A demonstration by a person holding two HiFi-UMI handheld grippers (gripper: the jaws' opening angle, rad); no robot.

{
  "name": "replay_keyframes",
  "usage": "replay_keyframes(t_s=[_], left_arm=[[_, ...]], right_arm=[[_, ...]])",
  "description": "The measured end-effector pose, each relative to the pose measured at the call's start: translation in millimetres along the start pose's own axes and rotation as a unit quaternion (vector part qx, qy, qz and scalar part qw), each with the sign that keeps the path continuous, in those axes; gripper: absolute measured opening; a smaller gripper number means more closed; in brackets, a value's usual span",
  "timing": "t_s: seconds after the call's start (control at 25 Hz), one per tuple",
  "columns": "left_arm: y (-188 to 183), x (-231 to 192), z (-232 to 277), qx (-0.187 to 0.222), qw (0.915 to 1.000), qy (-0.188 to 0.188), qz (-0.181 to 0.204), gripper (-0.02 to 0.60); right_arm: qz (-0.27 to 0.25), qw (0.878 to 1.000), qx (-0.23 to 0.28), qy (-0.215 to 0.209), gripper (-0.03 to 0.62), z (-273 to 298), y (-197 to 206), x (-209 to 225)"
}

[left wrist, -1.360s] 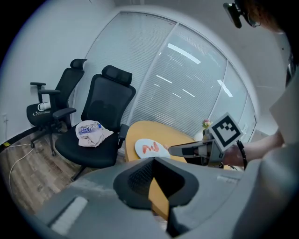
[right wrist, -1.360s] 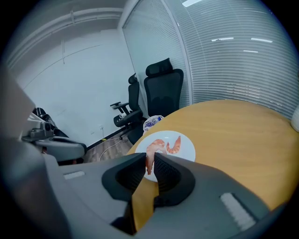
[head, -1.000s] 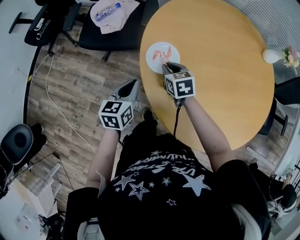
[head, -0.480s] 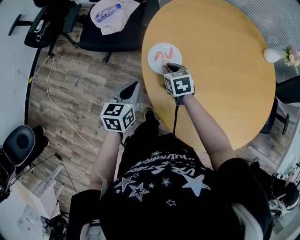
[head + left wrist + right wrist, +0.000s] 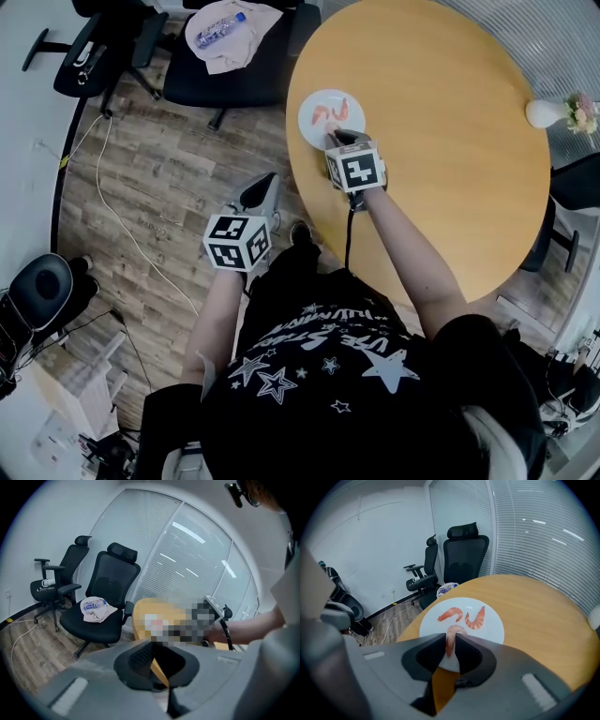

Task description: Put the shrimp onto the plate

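Note:
A white plate (image 5: 317, 127) (image 5: 492, 629) sits near the left edge of the round wooden table (image 5: 441, 141). Two pink shrimp lie on it, one (image 5: 451, 614) beside the other (image 5: 477, 618). My right gripper (image 5: 336, 139) (image 5: 451, 648) hangs over the plate's near rim, shut on a third shrimp (image 5: 453, 635) that sticks up between its pads. My left gripper (image 5: 262, 185) (image 5: 153, 662) is off the table, held over the wooden floor to the left, its jaws closed with nothing in them.
A white vase with flowers (image 5: 553, 111) stands at the table's right edge. A black office chair (image 5: 230, 56) (image 5: 101, 606) carrying a cloth and a bottle (image 5: 220, 28) is left of the table. A cable (image 5: 112, 216) runs across the floor.
Hardly anything: the right gripper keeps the shrimp at the plate's near rim, and the left gripper has drifted slightly lower in view.

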State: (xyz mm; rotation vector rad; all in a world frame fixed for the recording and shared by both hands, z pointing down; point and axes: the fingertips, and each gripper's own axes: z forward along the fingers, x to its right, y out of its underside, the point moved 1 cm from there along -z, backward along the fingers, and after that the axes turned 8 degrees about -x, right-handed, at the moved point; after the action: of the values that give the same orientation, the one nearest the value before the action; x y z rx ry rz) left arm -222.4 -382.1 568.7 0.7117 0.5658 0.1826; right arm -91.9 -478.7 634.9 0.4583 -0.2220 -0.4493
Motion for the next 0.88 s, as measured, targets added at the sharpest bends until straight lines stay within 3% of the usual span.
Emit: replay_keyframes(t_s=[0.52, 0.88], left_arm=[[5, 11, -24, 0.021, 0.9996, -0.020, 0.000, 0.002], [3, 43, -39, 0.037, 0.9988, -0.028, 0.015, 0.002]], right_arm=[[-0.005, 0.999, 0.038, 0.001, 0.083, -33, 6, -5], [0.014, 0.995, 0.093, -0.018, 0.083, -91, 21, -1]])
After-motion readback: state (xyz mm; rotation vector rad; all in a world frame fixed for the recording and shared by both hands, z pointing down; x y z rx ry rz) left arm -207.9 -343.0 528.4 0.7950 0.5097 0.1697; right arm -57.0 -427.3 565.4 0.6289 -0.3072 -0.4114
